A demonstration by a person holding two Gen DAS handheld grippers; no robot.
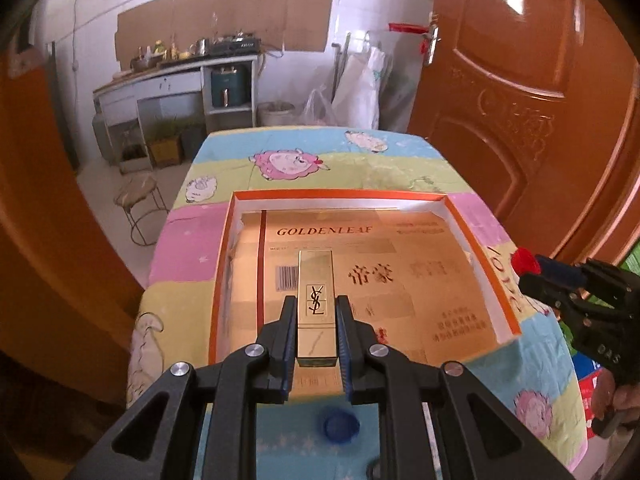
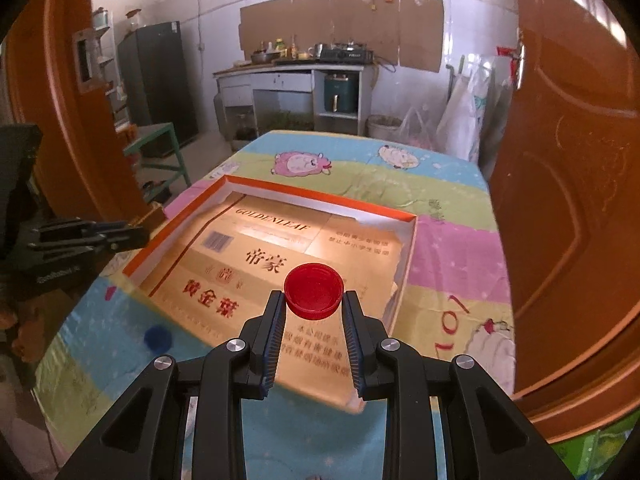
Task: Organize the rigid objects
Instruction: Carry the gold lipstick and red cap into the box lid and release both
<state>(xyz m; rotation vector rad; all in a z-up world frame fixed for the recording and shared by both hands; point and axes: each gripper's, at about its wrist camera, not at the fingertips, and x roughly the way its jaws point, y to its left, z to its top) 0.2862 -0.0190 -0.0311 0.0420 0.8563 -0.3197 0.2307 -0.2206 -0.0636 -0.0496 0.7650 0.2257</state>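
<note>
My left gripper (image 1: 315, 304) is shut on a gold lipstick case (image 1: 315, 280) with a black logo, held lengthwise above the near part of a shallow orange-rimmed cardboard box (image 1: 340, 194). My right gripper (image 2: 314, 298) is shut on a red bottle cap (image 2: 314, 288), open side up, over the same box (image 2: 320, 196). In the left wrist view the right gripper (image 1: 528, 270) shows at the right edge with the red cap (image 1: 526, 262) at its tips. A blue bottle cap (image 1: 341, 426) lies on the cloth in front of the box, also visible from the right wrist as the blue cap (image 2: 158, 338).
The box lies on a table covered with a striped cartoon-sheep cloth (image 1: 304, 148). An orange-brown door (image 1: 520, 100) stands close on the right, another door panel (image 2: 60, 100) on the left. A stool (image 1: 138, 200) and a kitchen counter (image 1: 176, 76) are beyond the table.
</note>
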